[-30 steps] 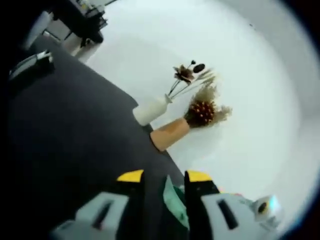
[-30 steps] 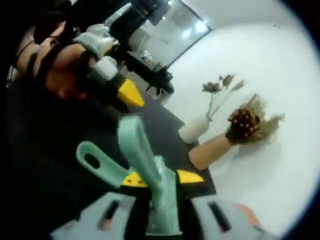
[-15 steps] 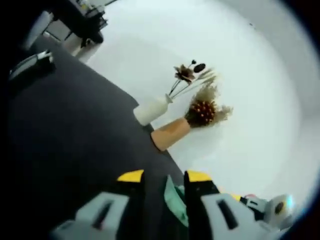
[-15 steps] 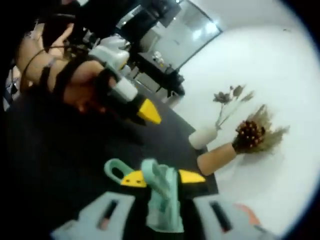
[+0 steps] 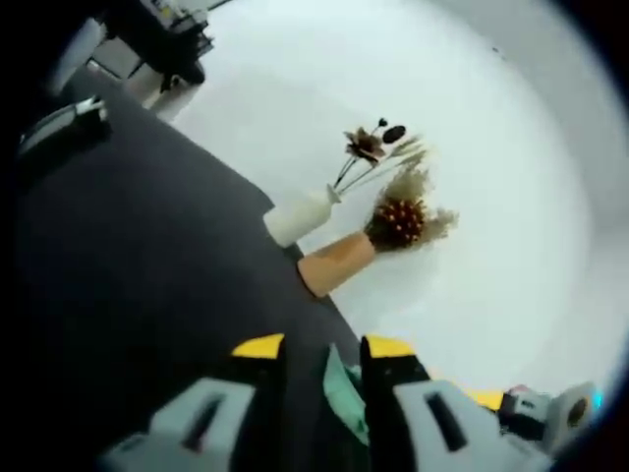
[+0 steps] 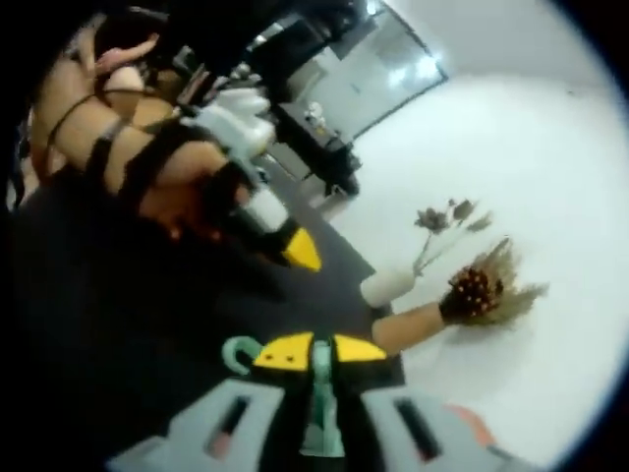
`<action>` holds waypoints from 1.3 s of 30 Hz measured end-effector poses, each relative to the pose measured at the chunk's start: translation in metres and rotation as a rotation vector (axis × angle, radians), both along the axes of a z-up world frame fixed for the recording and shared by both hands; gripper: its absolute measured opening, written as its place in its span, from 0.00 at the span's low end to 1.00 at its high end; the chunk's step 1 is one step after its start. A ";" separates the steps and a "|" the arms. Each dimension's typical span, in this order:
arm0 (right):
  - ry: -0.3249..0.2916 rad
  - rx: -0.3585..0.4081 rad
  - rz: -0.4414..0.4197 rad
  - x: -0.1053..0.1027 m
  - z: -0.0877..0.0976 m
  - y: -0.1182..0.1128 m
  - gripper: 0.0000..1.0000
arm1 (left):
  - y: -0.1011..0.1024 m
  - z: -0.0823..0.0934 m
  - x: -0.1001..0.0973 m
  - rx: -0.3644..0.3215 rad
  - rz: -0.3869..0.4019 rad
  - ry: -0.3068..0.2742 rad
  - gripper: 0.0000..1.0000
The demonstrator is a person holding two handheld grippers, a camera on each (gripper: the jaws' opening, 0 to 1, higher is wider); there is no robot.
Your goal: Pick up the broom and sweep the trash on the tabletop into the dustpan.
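Note:
My right gripper [image 6: 321,351] is shut on a thin mint-green plastic handle [image 6: 319,398] that stands edge-on between its yellow-tipped jaws. A mint-green loop [image 6: 239,352] shows just left of them, over the black tabletop [image 6: 118,324]. A strapped hand holds my left gripper [image 6: 295,246] higher up and to the left, one yellow tip showing. In the left gripper view my left gripper [image 5: 322,347] has its jaws apart, with a mint-green piece [image 5: 341,391] low between them by the right jaw. The right gripper [image 5: 536,418] enters at the lower right.
A white vase [image 5: 298,216] with dried stems and a tan vase [image 5: 334,264] with a brown flower head stand at the far edge of the black tabletop [image 5: 128,256]. Both vases [image 6: 388,287] also show ahead of the right gripper. A white wall lies behind; dark furniture stands beyond.
The right gripper view has swung: the held mint piece, tall and broad before, now shows short and edge-on. The left gripper looks farther off. In the left gripper view the right gripper slid rightward.

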State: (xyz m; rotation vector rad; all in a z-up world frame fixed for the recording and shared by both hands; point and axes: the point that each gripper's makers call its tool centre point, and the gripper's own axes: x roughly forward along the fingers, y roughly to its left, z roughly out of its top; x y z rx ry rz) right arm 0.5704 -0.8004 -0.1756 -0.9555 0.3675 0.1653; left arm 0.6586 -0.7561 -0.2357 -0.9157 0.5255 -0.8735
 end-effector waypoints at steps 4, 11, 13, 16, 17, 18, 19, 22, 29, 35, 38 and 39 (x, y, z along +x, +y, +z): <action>-0.027 -0.037 -0.036 -0.001 -0.007 0.006 0.07 | 0.001 0.000 0.000 -0.003 0.000 0.001 0.31; -0.016 -0.058 -0.060 0.003 -0.028 0.003 0.09 | 0.001 -0.001 0.002 -0.004 0.000 0.007 0.30; -0.020 -0.050 -0.056 0.003 -0.029 0.005 0.09 | 0.002 -0.001 0.003 -0.007 0.001 0.010 0.30; 0.009 0.039 -0.060 0.000 -0.032 0.007 0.11 | 0.002 -0.001 0.004 -0.010 0.002 0.013 0.30; 0.032 0.073 -0.057 -0.001 -0.034 0.008 0.14 | 0.002 -0.001 0.004 -0.009 0.000 0.013 0.30; 0.043 0.107 -0.055 -0.002 -0.034 0.008 0.16 | 0.002 -0.001 0.004 -0.009 0.000 0.013 0.29; 0.052 0.133 -0.051 -0.003 -0.034 0.008 0.18 | 0.002 -0.001 0.004 -0.010 0.000 0.013 0.29; 0.067 0.193 -0.039 -0.010 -0.032 0.013 0.22 | 0.002 -0.001 0.005 -0.014 -0.001 0.016 0.29; -0.010 0.321 -0.028 -0.019 0.000 0.012 0.18 | 0.002 0.000 0.005 -0.016 -0.001 0.016 0.29; -0.043 0.331 -0.070 -0.034 0.018 -0.012 0.17 | 0.002 0.000 0.004 -0.008 -0.002 0.011 0.29; -0.046 0.335 -0.098 -0.043 0.021 -0.029 0.17 | 0.001 0.002 0.002 0.007 -0.004 -0.008 0.29; -0.044 0.337 -0.109 -0.048 0.022 -0.032 0.17 | 0.001 0.004 0.000 0.007 -0.013 -0.022 0.29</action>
